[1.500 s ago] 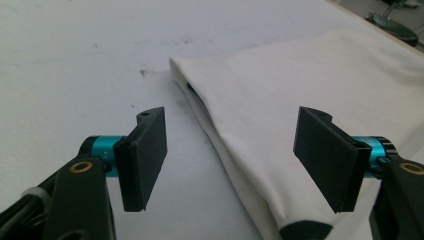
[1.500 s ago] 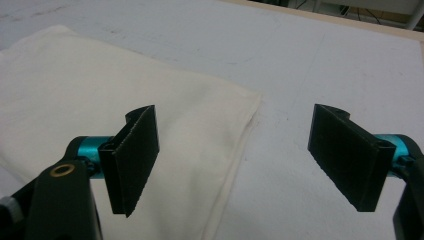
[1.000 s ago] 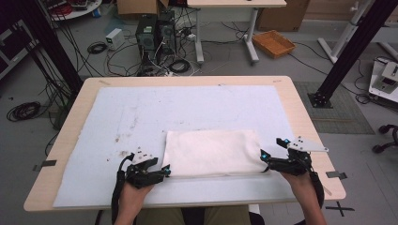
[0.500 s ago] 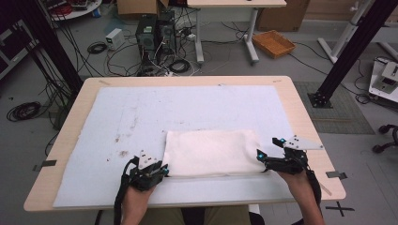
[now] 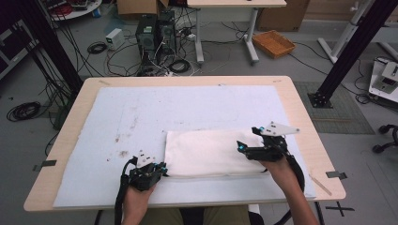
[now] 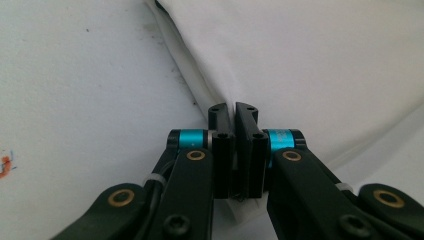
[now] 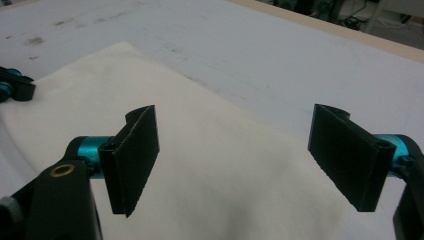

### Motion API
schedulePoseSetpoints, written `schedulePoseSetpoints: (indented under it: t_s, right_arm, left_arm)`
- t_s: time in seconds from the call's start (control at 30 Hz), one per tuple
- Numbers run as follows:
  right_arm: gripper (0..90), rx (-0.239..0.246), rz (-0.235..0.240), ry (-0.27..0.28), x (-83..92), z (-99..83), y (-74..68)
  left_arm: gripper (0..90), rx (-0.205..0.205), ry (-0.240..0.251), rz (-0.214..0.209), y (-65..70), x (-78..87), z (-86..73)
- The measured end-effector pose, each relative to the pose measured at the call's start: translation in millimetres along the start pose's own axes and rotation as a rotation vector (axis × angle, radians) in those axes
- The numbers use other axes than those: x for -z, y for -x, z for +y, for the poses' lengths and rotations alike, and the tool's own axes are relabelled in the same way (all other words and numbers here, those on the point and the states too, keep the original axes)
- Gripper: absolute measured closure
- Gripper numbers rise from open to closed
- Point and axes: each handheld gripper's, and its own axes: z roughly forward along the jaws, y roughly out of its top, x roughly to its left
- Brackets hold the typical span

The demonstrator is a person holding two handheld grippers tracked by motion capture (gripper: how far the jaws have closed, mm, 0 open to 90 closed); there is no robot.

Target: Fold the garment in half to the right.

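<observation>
Left tongs (image 5: 161,167) have just closed, pinching the near-left corner of the folded cream cloth (image 5: 211,152); right tongs (image 5: 242,148) hover wide open above its right end.

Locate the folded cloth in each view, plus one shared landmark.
High view: cloth lies near the table's front edge, between the left gripper and right gripper.
Left gripper view: upper right, its corner pinched at the shut jaw tips.
Right gripper view: lower left to centre, under the open jaws.
Shared landmark: the white mat under the cloth.
</observation>
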Motion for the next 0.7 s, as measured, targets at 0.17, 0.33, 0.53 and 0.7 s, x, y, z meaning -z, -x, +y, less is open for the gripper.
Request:
schedulePoseSetpoints:
  t_s: [0.17, 0.33, 0.53, 0.7]
  right_arm:
    - [20.4, 0.057, 0.077, -0.021, -42.5, 45.7, -21.1]
    - [20.4, 0.109, 0.167, -0.101, -103.7, 84.3, -50.9]
    - [26.9, 0.136, 0.196, -0.202, -158.3, 94.6, -73.4]
    - [34.9, 0.156, 0.201, -0.3, -199.5, 91.0, -86.8]
  left_arm:
    - [86.0, 0.052, 0.003, -0.031, -5.8, -0.2, -0.4]
    - [86.0, 0.062, 0.009, -0.042, -7.3, -0.4, -1.2]
    - [86.1, 0.059, 0.014, -0.047, -7.9, 0.0, -1.6]
    - [86.1, 0.058, 0.018, -0.049, -7.5, 0.1, -1.8]
